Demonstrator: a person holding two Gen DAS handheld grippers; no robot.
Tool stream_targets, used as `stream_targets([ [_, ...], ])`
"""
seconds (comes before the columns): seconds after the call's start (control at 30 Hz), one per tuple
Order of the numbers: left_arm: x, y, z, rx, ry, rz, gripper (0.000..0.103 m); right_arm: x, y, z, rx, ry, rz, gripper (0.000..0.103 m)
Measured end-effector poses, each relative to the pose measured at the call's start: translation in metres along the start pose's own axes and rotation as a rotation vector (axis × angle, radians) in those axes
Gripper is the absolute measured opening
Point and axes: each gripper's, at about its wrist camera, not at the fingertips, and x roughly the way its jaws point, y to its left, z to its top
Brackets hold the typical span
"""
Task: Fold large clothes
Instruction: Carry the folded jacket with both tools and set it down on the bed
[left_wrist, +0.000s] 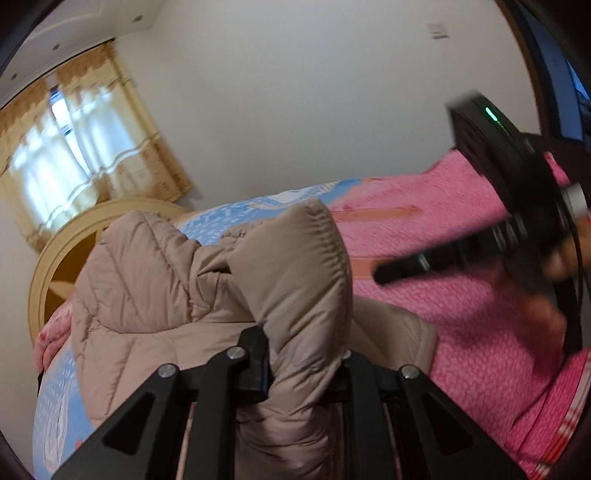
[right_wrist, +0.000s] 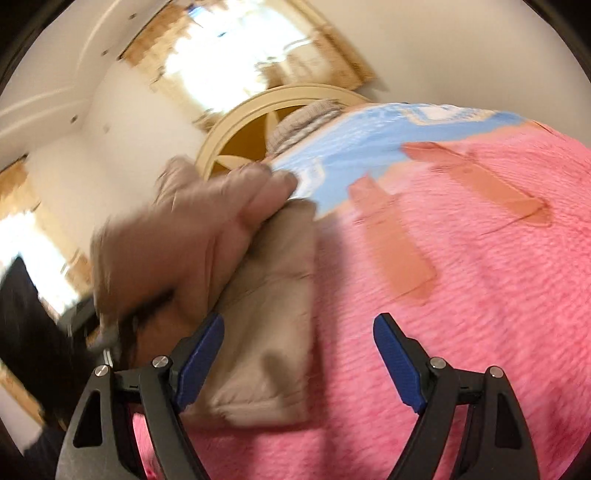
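The left hand-held gripper (left_wrist: 304, 363) is clamping a padded fold of a beige quilted jacket (left_wrist: 177, 288), its jaws nearly closed on the fabric; the jacket is lying bunched on a bed, partly over a pink blanket (left_wrist: 461, 314) and a blue patterned sheet (left_wrist: 258, 206); the right hand-held gripper (right_wrist: 299, 358) is hovering with its blue pads (right_wrist: 397, 365) spread wide and holding nothing, just beside the jacket's edge; a rounded wooden headboard (left_wrist: 74, 236) and a curtained window (left_wrist: 74, 147) are sitting behind.
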Motion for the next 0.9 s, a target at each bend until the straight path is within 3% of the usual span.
stream_targets([
  [0.17, 0.002, 0.009, -0.005, -0.003, 0.009, -0.01, 0.031, -0.018, 0.02, 0.018, 0.004, -0.056, 0.124, 0.08],
  [0.27, -0.001, 0.004, -0.005, -0.011, -0.001, 0.003, 0.049, -0.022, 0.042, 0.026, -0.029, -0.065, 0.158, 0.079],
  [0.3, -0.005, 0.003, -0.005, -0.02, -0.006, -0.002, 0.056, -0.022, 0.047, 0.024, -0.055, -0.045, 0.167, 0.075],
  [0.33, -0.006, 0.002, -0.004, -0.028, -0.01, -0.004, 0.06, -0.015, 0.053, 0.025, -0.083, -0.023, 0.169, 0.054],
  [0.4, -0.015, 0.002, -0.003, -0.057, -0.029, 0.016, 0.08, 0.0, 0.061, 0.027, -0.115, 0.038, 0.143, 0.03],
  [0.47, -0.029, 0.009, -0.005, -0.109, -0.044, 0.027, 0.098, 0.013, 0.056, 0.029, -0.112, 0.077, 0.108, 0.019],
  [0.5, -0.043, 0.015, -0.006, -0.139, -0.072, 0.049, 0.102, 0.017, 0.051, 0.029, -0.102, 0.098, 0.086, 0.016],
  [0.67, -0.079, 0.065, -0.013, -0.371, -0.13, 0.107, 0.103, 0.03, 0.035, 0.019, -0.08, 0.144, 0.056, 0.015],
  [0.8, -0.046, 0.117, -0.016, -0.519, 0.012, 0.295, 0.103, 0.035, 0.034, 0.011, -0.101, 0.163, 0.021, 0.015],
  [0.83, -0.034, 0.124, -0.019, -0.55, 0.063, 0.289, 0.103, 0.034, 0.035, 0.011, -0.105, 0.167, 0.013, 0.015],
  [0.9, -0.011, 0.132, -0.026, -0.623, 0.141, 0.145, 0.103, 0.028, 0.039, 0.014, -0.129, 0.169, -0.018, 0.016],
])
